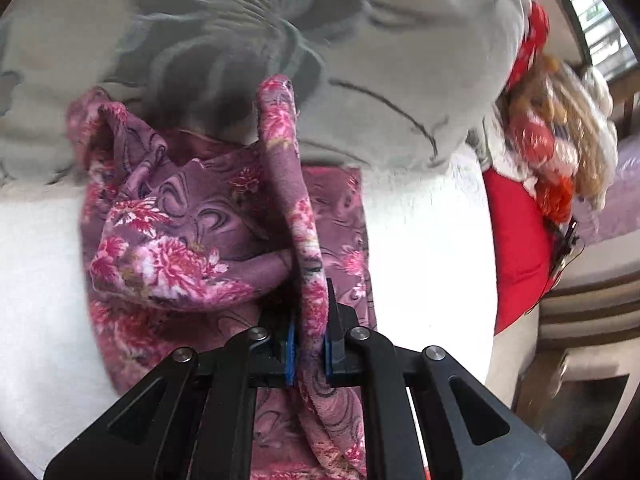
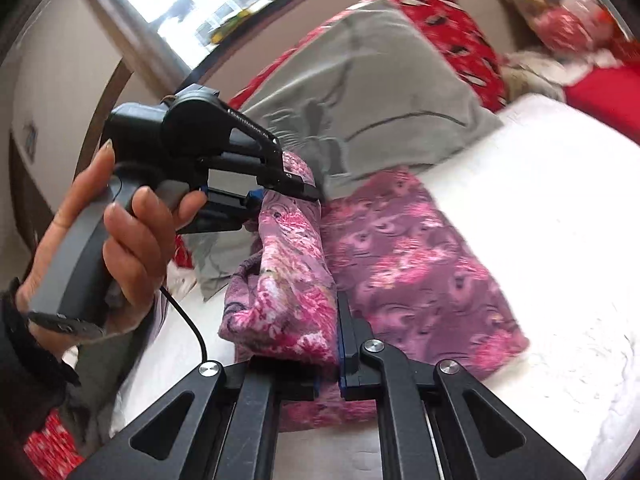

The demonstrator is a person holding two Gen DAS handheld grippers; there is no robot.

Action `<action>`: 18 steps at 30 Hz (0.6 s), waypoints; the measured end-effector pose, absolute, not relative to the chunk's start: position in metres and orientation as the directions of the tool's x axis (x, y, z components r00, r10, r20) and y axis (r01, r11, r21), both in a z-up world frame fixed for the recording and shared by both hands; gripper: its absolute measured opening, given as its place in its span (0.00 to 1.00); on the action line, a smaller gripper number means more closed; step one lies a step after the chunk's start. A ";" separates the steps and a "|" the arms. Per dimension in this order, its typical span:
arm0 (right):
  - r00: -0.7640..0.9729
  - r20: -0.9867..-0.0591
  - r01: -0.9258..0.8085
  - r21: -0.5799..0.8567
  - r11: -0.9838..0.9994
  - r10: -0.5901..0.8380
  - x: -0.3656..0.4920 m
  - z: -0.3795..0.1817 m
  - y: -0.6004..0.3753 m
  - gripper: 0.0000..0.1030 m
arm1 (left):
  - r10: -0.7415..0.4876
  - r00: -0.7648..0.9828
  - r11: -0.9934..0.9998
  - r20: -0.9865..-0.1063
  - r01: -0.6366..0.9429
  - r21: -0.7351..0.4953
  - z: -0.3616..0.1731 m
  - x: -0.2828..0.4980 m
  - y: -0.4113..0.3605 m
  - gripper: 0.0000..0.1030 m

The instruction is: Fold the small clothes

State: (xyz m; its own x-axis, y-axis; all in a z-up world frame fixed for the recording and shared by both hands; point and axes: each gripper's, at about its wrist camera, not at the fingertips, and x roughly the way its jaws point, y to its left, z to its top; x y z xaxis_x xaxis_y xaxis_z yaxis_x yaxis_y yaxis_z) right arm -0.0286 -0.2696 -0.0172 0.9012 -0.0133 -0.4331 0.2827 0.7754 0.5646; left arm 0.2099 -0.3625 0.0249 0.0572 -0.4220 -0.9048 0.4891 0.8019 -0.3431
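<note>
A purple cloth with pink flowers lies partly spread on a white bed cover. My left gripper is shut on a raised fold of it, and the fold arches up in front of the fingers. In the right wrist view the same cloth lies flat to the right, with a bunched ridge lifted at its left side. My right gripper is shut on the near end of that ridge. The left gripper, held by a hand, pinches the far end.
A grey patterned blanket lies just beyond the cloth on the white cover. Red cushions and a soft toy sit at the bed's far side. A window is behind them. A cable hangs from the left handle.
</note>
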 end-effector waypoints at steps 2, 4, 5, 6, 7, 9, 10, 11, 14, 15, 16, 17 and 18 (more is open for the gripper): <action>0.897 -0.442 0.302 0.587 0.751 -0.016 -0.033 -0.024 -0.281 0.05 | -0.397 0.045 0.803 -0.917 0.500 -0.323 0.013 0.206 -0.378 0.08; 0.889 -0.458 0.324 0.613 0.721 -0.010 -0.035 -0.034 -0.292 0.05 | -0.374 0.036 0.806 -0.927 0.508 -0.305 0.002 0.204 -0.388 0.10; 0.883 -0.469 0.335 0.625 0.705 -0.005 -0.036 -0.039 -0.296 0.05 | -0.367 0.035 0.810 -0.930 0.503 -0.301 -0.003 0.204 -0.391 0.12; 0.876 -0.482 0.349 0.634 0.690 0.000 -0.036 -0.046 -0.301 0.05 | -0.374 0.033 0.812 -0.927 0.495 -0.310 -0.004 0.204 -0.389 0.14; 0.869 -0.495 0.353 0.640 0.682 0.014 -0.034 -0.051 -0.304 0.05 | -0.392 0.023 0.809 -0.920 0.484 -0.333 -0.005 0.205 -0.387 0.20; 0.851 -0.525 0.385 0.643 0.662 0.015 -0.032 -0.062 -0.309 0.15 | -0.447 -0.013 0.793 -0.894 0.457 -0.404 -0.002 0.208 -0.379 0.25; 0.838 -0.546 0.401 0.646 0.650 0.026 -0.030 -0.068 -0.312 0.17 | -0.488 -0.027 0.780 -0.872 0.433 -0.451 0.004 0.212 -0.370 0.26; 0.826 -0.562 0.414 0.654 0.634 0.040 -0.029 -0.075 -0.314 0.19 | -0.516 -0.026 0.772 -0.856 0.420 -0.478 0.008 0.215 -0.364 0.28; 0.817 -0.573 0.429 0.682 0.592 0.067 -0.032 -0.083 -0.322 0.19 | -0.576 0.036 0.757 -0.816 0.400 -0.517 0.031 0.221 -0.328 0.50; 0.813 -0.579 0.435 0.675 0.596 0.064 -0.034 -0.081 -0.323 0.21 | -0.578 0.070 0.764 -0.813 0.397 -0.509 0.038 0.222 -0.313 0.54; 0.808 -0.587 0.443 0.664 0.602 0.053 -0.038 -0.077 -0.324 0.21 | -0.582 0.097 0.767 -0.808 0.396 -0.505 0.041 0.223 -0.300 0.55; 0.811 -0.584 0.448 0.656 0.607 0.034 -0.044 -0.071 -0.328 0.22 | -0.576 0.127 0.776 -0.808 0.396 -0.491 0.043 0.223 -0.284 0.55; 0.826 -0.564 0.448 0.655 0.608 -0.001 -0.053 -0.062 -0.333 0.26 | -0.557 0.156 0.793 -0.816 0.392 -0.466 0.043 0.223 -0.271 0.55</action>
